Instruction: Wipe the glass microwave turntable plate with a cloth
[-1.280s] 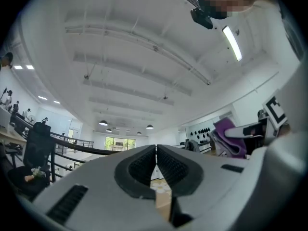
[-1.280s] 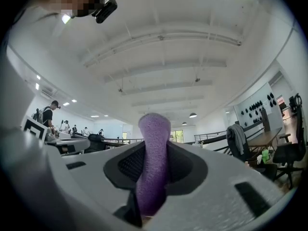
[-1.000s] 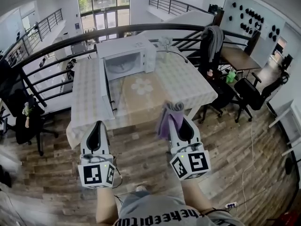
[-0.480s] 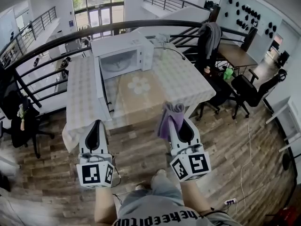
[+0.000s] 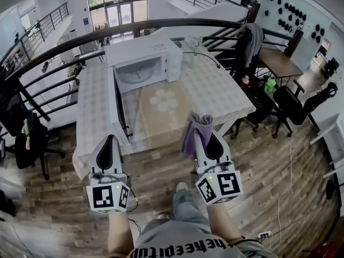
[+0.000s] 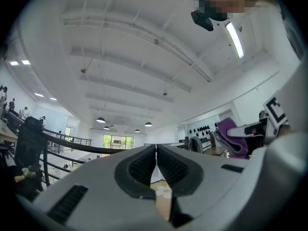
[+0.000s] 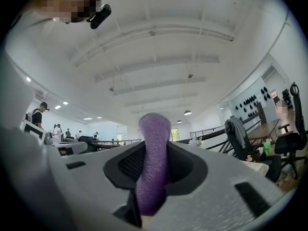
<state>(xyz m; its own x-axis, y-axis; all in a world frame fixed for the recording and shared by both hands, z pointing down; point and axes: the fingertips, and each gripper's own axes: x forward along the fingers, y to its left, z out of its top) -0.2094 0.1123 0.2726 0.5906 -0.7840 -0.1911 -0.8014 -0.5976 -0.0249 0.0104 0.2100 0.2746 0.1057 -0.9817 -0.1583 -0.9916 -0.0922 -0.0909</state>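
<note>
A white microwave [image 5: 141,62] stands at the far side of a checked table [image 5: 215,98], its door [image 5: 117,109] swung open toward me. Inside its cavity a pale round shape shows, probably the glass turntable plate [image 5: 137,75]. Both grippers hover over the wooden floor, short of the table's near edge. My left gripper [image 5: 110,140] [image 6: 156,150] is shut with nothing in it. My right gripper [image 5: 201,123] is shut on a purple cloth [image 5: 192,132] [image 7: 153,162], which sticks up past the jaws. That cloth [image 6: 231,137] also appears at the right of the left gripper view.
A tan placemat with a white flower [image 5: 164,102] lies in front of the microwave. A vase of flowers [image 5: 192,48] stands behind it. A dark railing [image 5: 64,50] curves behind the table. Office chairs [image 5: 293,104], one with a grey jacket [image 5: 251,41], stand at the right.
Both grippers keep the same pose and hold. The head camera has shifted a little, and a foot has come forward on the floor below the grippers.
</note>
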